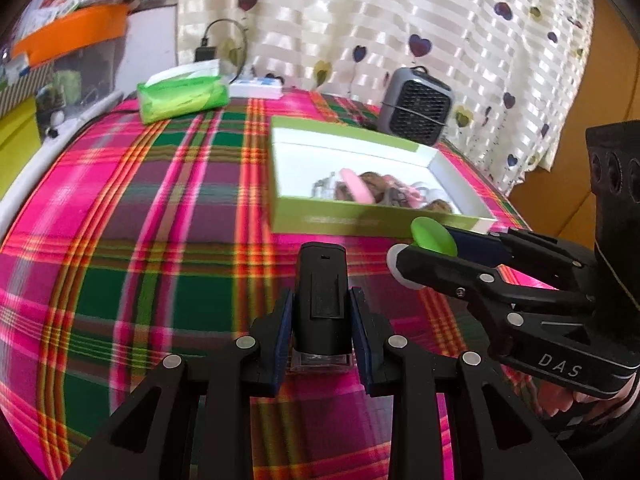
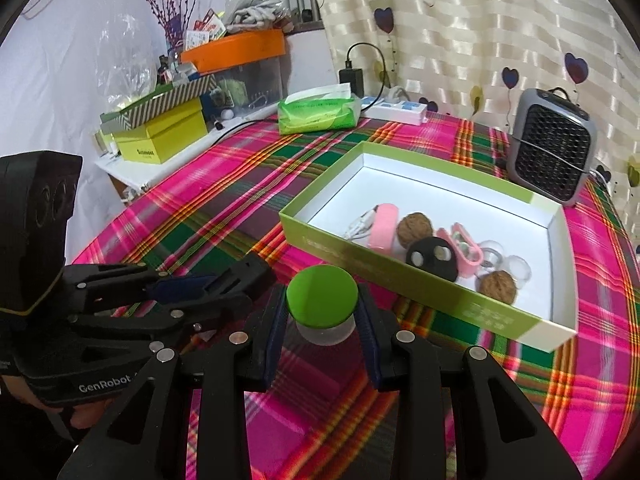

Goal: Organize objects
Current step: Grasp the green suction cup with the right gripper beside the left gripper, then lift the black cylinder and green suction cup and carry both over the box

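- Left gripper: jaws closed on black device, above the plaid tablecloth.
- Right gripper: jaws clamped on green-lidded jar, just beside green box.

Right gripper fingers clamping green-lidded jar, green tray of small items just beyond, plaid tablecloth

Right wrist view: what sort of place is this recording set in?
Probably a lived-in room at home, not a lab: a plaid tablecloth covers the table, a heart-print curtain hangs behind it, and a tissue pack and small desk fan sit on top.
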`<state>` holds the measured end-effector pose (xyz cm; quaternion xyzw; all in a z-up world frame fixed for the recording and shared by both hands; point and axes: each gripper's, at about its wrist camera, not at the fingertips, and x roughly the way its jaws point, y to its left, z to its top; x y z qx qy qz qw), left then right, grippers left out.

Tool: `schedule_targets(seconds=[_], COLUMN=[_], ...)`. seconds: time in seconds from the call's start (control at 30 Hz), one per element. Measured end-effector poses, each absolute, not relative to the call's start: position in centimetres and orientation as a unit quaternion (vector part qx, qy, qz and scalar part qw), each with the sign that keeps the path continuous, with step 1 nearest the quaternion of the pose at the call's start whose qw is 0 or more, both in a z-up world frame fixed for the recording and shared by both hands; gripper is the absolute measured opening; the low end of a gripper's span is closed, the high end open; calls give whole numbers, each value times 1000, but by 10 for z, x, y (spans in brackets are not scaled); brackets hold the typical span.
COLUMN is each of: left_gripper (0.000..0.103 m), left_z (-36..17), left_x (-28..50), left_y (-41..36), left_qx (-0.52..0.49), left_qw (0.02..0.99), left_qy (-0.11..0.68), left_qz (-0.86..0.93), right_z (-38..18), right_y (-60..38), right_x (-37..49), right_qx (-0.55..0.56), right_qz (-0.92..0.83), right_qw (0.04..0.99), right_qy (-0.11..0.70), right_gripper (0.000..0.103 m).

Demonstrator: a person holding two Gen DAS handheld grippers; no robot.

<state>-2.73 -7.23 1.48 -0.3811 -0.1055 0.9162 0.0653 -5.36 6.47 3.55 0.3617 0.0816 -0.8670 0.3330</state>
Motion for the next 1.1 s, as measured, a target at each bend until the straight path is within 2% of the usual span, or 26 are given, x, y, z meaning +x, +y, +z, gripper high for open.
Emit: schedule_targets(seconds=[1.1], left_gripper=[26], left_z=[47], left_x=[-36], left_y=[-3], left_qx=[-353], left_qw=[78], left_qy=[-35], left_qz=[932], right_z=[54], right_y=[135], right_x=[-48], right_qx=[324], right_qz=[-892], right_qw=[315], right_qy=[33], right_gripper=[35])
